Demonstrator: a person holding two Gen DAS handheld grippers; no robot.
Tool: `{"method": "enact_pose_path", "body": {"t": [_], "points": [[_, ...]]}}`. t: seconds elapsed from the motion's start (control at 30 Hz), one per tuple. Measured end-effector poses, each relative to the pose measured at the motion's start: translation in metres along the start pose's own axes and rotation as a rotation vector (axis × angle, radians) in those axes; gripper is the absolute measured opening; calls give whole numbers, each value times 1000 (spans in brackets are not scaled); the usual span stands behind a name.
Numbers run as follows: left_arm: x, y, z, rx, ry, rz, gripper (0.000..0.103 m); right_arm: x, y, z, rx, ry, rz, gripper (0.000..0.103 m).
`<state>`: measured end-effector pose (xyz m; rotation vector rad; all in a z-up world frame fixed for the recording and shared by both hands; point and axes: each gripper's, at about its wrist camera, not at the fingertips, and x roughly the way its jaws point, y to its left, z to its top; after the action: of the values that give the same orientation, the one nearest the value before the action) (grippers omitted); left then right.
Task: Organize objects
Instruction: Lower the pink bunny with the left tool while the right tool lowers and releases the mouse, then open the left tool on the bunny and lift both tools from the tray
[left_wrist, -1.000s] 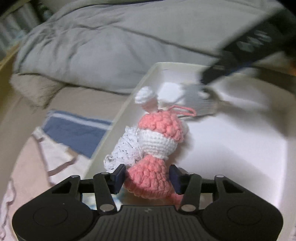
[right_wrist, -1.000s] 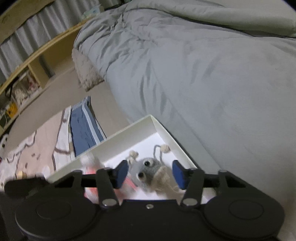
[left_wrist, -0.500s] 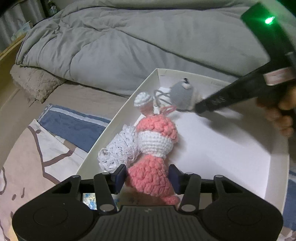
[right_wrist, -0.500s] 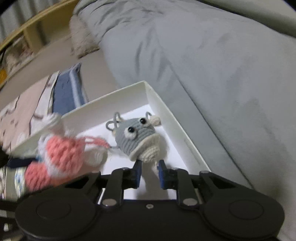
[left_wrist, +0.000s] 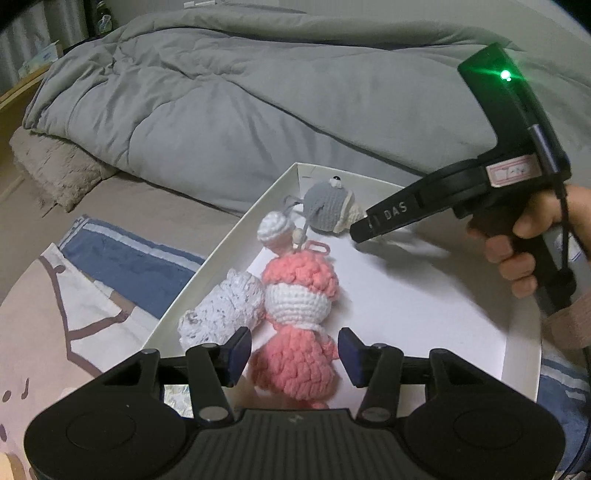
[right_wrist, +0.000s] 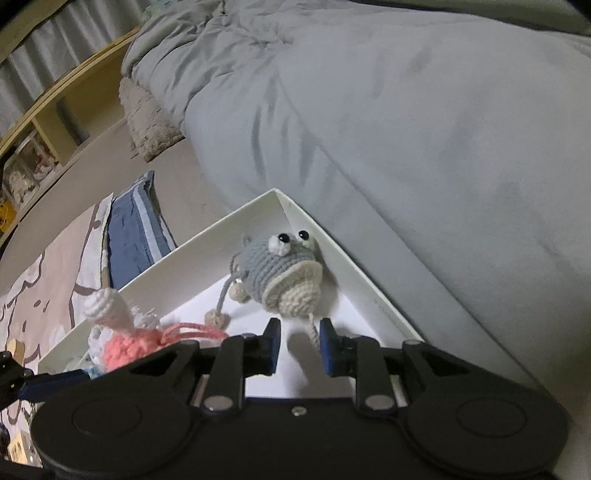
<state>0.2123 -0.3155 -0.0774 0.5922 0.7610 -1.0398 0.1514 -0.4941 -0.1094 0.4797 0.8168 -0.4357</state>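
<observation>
A white shallow box (left_wrist: 517, 354) lies on the bed. A pink and white crochet doll (left_wrist: 295, 317) lies in it, its lower body between the fingers of my open left gripper (left_wrist: 293, 356), which stand apart from it. A white lacy crochet piece (left_wrist: 221, 314) lies against the doll's left. A grey crochet creature (right_wrist: 280, 269) sits in the box's far corner (right_wrist: 275, 192); it also shows in the left wrist view (left_wrist: 328, 210). My right gripper (right_wrist: 298, 347) is just in front of it, jaws partly open, empty, a thin cord between them. The doll also shows in the right wrist view (right_wrist: 125, 343).
A grey duvet (left_wrist: 240, 103) is heaped behind the box. A patterned sheet with a blue stripe (left_wrist: 122, 258) lies to the left. A wooden shelf unit (right_wrist: 44, 122) stands at the far left. The person's hand (left_wrist: 524, 240) holds the right gripper over the box.
My right gripper has opened, let go of the grey creature in the box's far corner and drawn back. My left gripper has opened slightly around the pink doll, which now lies in the box.
</observation>
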Motion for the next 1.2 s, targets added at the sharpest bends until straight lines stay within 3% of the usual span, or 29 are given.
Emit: {"method": "enact_pose_path", "body": {"t": [0.23,0.47,0.6,0.73,0.83,1.2], "points": [[-11,13,-7,-85,27,54,53,-20,6,0,-28,-11,0,27],[-31,26,-17,-192,15,62,53,-34,16,-4,-60,-19,18,29],[-44,30,-20,-257,7,79,53,-47,23,-6,-88,-39,26,35],[-57,30,-21,-310,0,100,53,-70,31,-10,-115,-79,35,52],[-70,27,-23,-337,-17,115,63,-87,39,-14,-156,-113,38,61],[-108,11,-33,-377,-60,172,87,-136,49,-26,-212,-156,-14,74]]}}
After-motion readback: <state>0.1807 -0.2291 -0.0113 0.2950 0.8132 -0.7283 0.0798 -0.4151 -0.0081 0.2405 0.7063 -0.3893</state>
